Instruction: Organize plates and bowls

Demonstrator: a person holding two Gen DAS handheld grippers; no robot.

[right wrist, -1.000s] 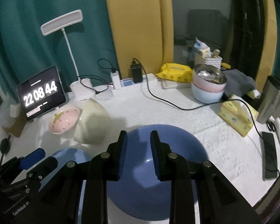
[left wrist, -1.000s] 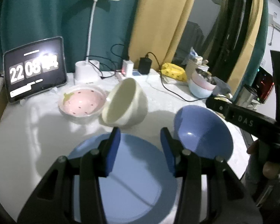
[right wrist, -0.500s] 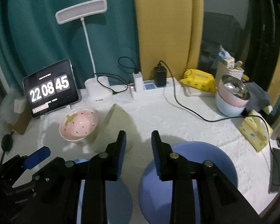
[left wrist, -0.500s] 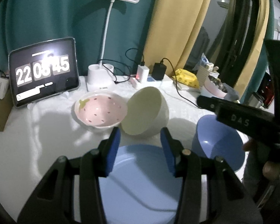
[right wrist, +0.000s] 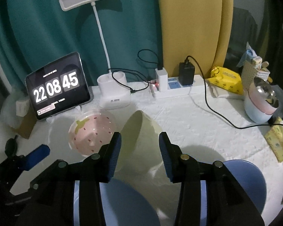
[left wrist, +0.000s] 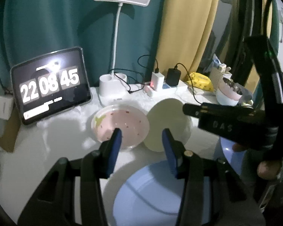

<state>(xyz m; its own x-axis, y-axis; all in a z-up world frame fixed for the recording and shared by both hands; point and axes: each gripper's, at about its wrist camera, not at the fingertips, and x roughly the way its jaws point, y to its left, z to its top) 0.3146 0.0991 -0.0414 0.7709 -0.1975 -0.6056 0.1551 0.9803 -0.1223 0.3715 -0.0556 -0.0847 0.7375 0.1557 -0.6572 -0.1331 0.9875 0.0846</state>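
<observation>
Both claws have moved toward the desk's (right wrist: 188, 120) back. The right claw (right wrist: 140, 137), just been opening, stands spread and empty around the tipped cream bowl (right wrist: 141, 131); the blue bowl (right wrist: 245, 179) now sits at 4 o'clock. The left claw (left wrist: 141, 137), spread, hangs over the plate (left wrist: 147, 197), the pink bowl (left wrist: 122, 124) at 11.

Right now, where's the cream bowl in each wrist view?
Left wrist: cream bowl tipped on its side, centre-right, above the right fingertip.
Right wrist: centre, mouth facing left, between the fingers.
Shared landmark: pink strawberry bowl, directly left of it in both.
</observation>
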